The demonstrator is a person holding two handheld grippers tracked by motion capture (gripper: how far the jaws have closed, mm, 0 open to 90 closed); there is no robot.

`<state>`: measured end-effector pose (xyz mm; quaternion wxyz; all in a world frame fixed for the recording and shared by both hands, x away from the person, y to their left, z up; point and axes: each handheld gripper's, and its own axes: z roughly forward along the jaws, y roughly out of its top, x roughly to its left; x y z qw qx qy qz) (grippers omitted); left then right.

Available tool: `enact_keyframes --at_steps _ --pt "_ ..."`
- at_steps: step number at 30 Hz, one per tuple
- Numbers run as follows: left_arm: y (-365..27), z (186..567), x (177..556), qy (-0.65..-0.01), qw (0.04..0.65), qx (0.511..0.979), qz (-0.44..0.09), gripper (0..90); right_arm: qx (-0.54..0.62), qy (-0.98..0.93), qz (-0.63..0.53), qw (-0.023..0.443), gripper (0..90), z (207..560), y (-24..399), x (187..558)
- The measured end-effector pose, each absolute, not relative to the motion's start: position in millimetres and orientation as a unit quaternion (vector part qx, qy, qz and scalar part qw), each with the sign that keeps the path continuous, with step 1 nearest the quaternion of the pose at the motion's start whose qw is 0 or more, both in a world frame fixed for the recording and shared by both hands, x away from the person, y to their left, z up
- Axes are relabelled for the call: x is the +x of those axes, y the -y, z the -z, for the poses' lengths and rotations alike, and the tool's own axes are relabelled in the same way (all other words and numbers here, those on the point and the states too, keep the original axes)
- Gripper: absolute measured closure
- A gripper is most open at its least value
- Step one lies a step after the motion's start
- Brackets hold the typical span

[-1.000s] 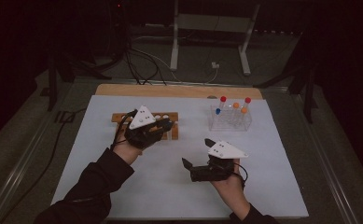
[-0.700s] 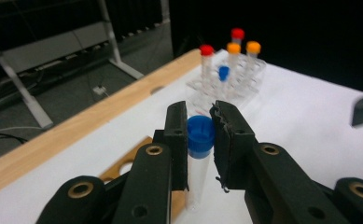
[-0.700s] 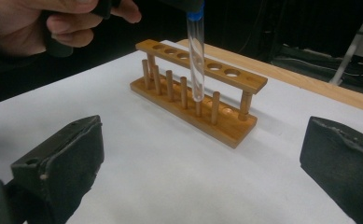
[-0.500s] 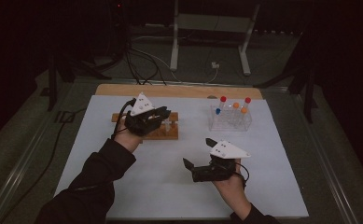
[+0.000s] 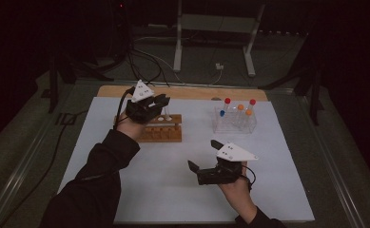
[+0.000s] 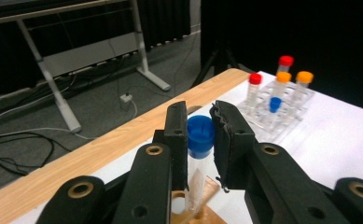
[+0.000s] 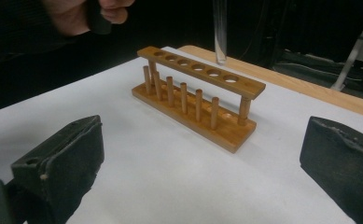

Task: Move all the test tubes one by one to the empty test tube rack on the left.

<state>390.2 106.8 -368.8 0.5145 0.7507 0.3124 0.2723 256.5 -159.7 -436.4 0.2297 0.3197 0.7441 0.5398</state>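
Right gripper [image 5: 202, 162]: nearest the person, low over the white mat [image 5: 173, 190], well apart from both racks; its jaws stand wide apart with nothing between them, as the right gripper view shows.
Left gripper [image 5: 162, 100]: farther off, above the wooden rack [image 5: 161, 134]; its jaws are pressed onto a clear tube with a blue cap [image 6: 200, 135], gripping it just below the cap.
Tube: held upright in the air; in the right gripper view its lower end [image 7: 219, 32] hangs just above the rack's top bar, over the holes near one end, not in any hole.
Wooden rack: stands on the mat; its row of holes [image 7: 198, 67] and row of pegs [image 7: 184, 95] all show bare in the right gripper view.
In the way: from the high view the left gripper and hand cover part of the wooden rack and most of the tube.
Clear rack [image 5: 235, 121]: farther right on the mat, well apart from the wooden rack; it holds capped tubes, two red, two orange and one blue, the blue one [image 6: 275, 105] sitting lower than the rest in the left gripper view.
Far edge: a strip of bare wooden tabletop [image 6: 100, 149] beyond the mat, then the floor with cables and a metal stand [image 5: 211, 28].
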Motion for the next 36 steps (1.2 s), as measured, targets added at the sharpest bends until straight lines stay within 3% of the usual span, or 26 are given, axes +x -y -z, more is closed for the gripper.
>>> enact_keyframes --at_steps 15,26,36 --pt "-99 408 419 -0.344 0.501 0.752 -0.256 77.6 0.321 -0.743 -0.542 0.227 0.0 437 162 258" --pt "-99 443 424 -0.366 0.492 0.756 -0.229 77.5 0.322 -0.743 -0.541 0.226 0.0 438 162 259" --pt "-93 452 426 -0.360 0.477 0.767 -0.235 77.4 0.320 -0.744 -0.542 0.225 0.0 438 162 258"
